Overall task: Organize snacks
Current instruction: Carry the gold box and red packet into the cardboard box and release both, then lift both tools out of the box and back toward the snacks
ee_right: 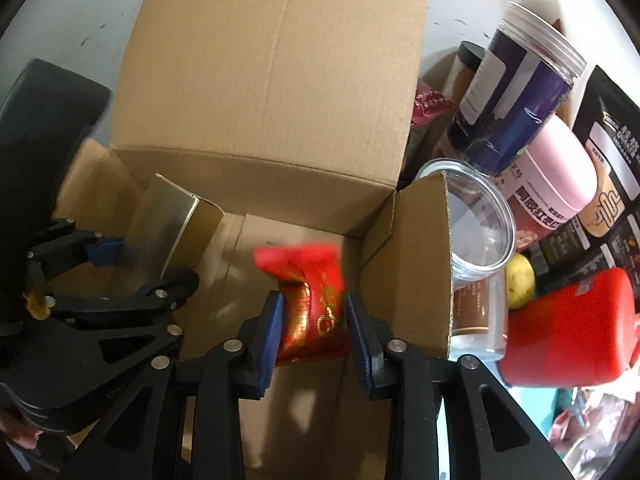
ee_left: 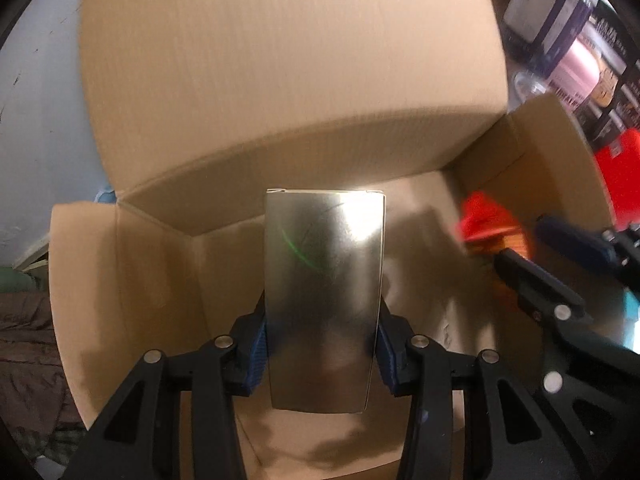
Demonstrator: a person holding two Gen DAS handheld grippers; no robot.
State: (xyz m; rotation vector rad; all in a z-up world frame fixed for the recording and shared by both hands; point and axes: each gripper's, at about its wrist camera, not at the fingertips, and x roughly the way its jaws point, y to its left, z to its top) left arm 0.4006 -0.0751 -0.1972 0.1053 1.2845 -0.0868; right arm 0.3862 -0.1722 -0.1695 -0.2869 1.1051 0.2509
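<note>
Down inside the open brown cardboard box [ee_left: 280,80], above its bare floor: left tool [ee_left: 322,320] pinching a tall shiny silver carton [ee_left: 324,280], blue pads pressed to both long sides, carton standing upright along the fingers with its top edge pointing towards the far wall of the box. Just to the right, in the same box and apart from the carton, right tool [ee_right: 314,320] closed around a crinkly red foil snack packet with gold print [ee_right: 308,280], a blue pad against each side, packet's upper end blurred and sticking out past the fingertips. Both tools angled steeply downward, side by side, not touching. Tall back flap of the box raised behind them, short side flaps standing up left and right. Beyond the right side flap, outside the box, a crowd of other goods: a clear plastic jar with a dark blue label [ee_right: 520,92] leaning, a pink-lidded tub [ee_right: 560,160] beside it, an empty clear jar [ee_right: 476,220] hard against the flap, a small yellow round thing [ee_right: 520,286], a red container [ee_right: 572,328], a black printed pouch [ee_right: 608,160] at the edge.
</note>
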